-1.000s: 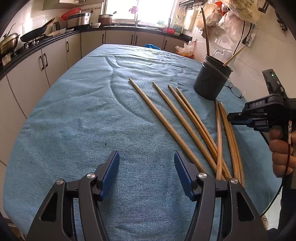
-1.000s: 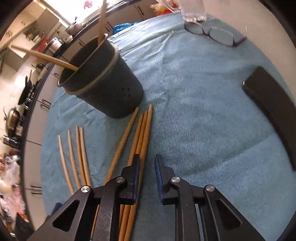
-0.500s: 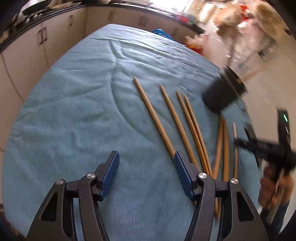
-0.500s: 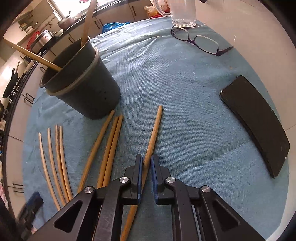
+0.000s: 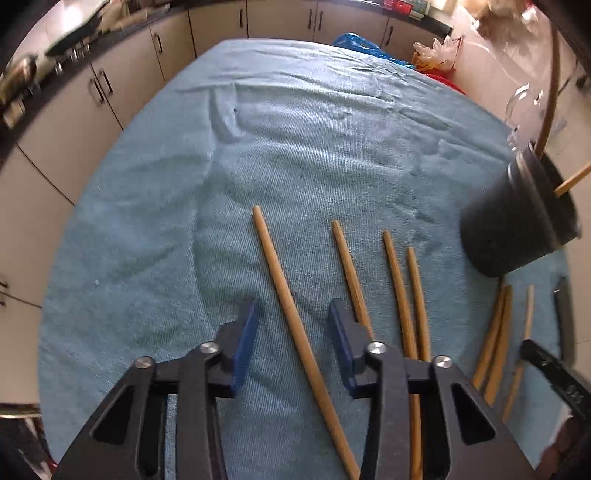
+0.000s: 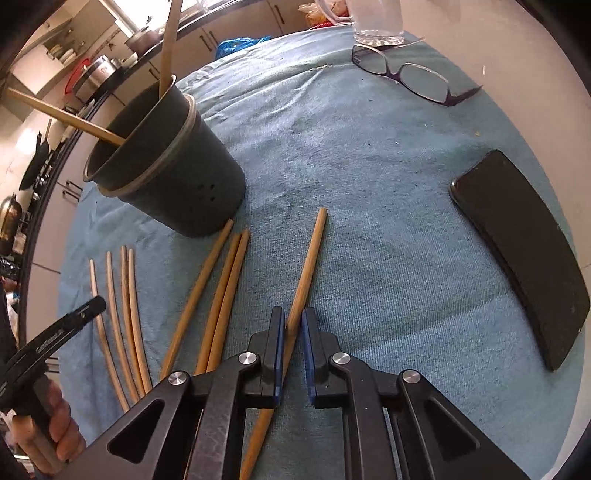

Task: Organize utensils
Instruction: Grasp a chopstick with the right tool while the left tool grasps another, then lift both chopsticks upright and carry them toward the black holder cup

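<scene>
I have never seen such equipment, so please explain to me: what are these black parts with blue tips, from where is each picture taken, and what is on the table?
There is no robot here. A person holds a hand tool in each hand, each with two fingers padded in blue and a wide-angle camera looking along them. One picture comes from the left gripper, the other from the right gripper.

The table has a blue cloth. On it stand a dark utensil cup holding two chopsticks, with more loose chopsticks nearby, also glasses, a black phone and a clear jug.

The right fingers are shut on one chopstick. The left fingers are closing around another chopstick, not yet touching it.
</scene>
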